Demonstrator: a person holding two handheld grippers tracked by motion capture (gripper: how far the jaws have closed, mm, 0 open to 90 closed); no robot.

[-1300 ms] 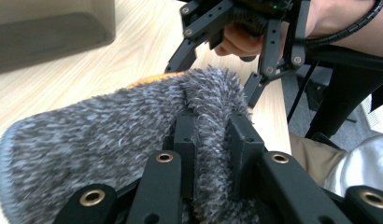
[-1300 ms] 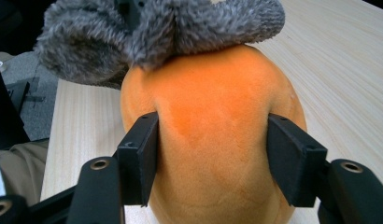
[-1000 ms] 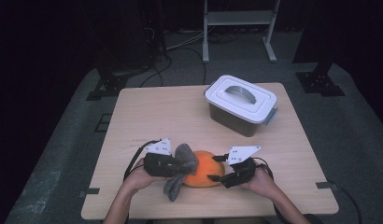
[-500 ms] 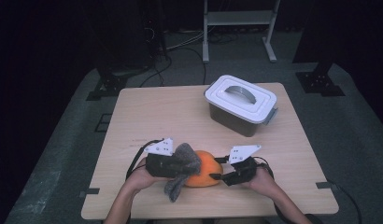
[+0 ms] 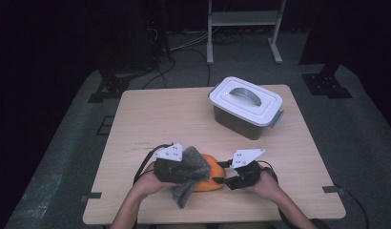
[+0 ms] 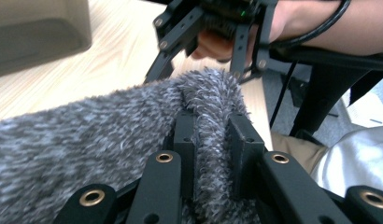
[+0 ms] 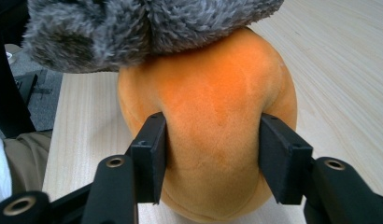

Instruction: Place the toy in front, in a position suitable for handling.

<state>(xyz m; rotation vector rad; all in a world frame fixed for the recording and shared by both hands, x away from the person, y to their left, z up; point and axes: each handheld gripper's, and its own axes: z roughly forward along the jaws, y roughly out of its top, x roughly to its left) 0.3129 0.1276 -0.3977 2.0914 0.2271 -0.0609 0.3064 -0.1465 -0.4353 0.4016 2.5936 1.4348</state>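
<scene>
Left gripper [image 6: 210,135] is clamped tight on a pinched fold of the fuzzy grey knitted cloth [image 6: 87,140], which I hold draped over the top of the soft orange plush ball [image 7: 213,135]. In the high view the cloth [image 5: 190,174] hangs off the near side of the ball [image 5: 213,177], which sits on the light wooden counter [image 5: 174,119] close to my edge, between my two hands. Right gripper [image 7: 210,154] has just been closing; its pads now press on both flanks of the orange plush and dent it a bit, so I count it as gripping the ball. From above that gripper [image 5: 221,180] comes in level from the right side, left gripper [image 5: 186,172] from the left.

Why held like this, my read: right side pins the ball so it can't roll or lift, left side has the cloth by a bunched ridge so it can be peeled off or pulled over. Gripping a fold rather than a flat patch gives the jaws something to bite.

White-lidded dark plastic box with a curved handle [image 5: 246,107] stands well apart at the far right of the counter, lid on, untouched. Probably where something goes later, can't confirm.

Risk: plush is squashy, so the right grip may slip if the cloth tugs hard.
</scene>
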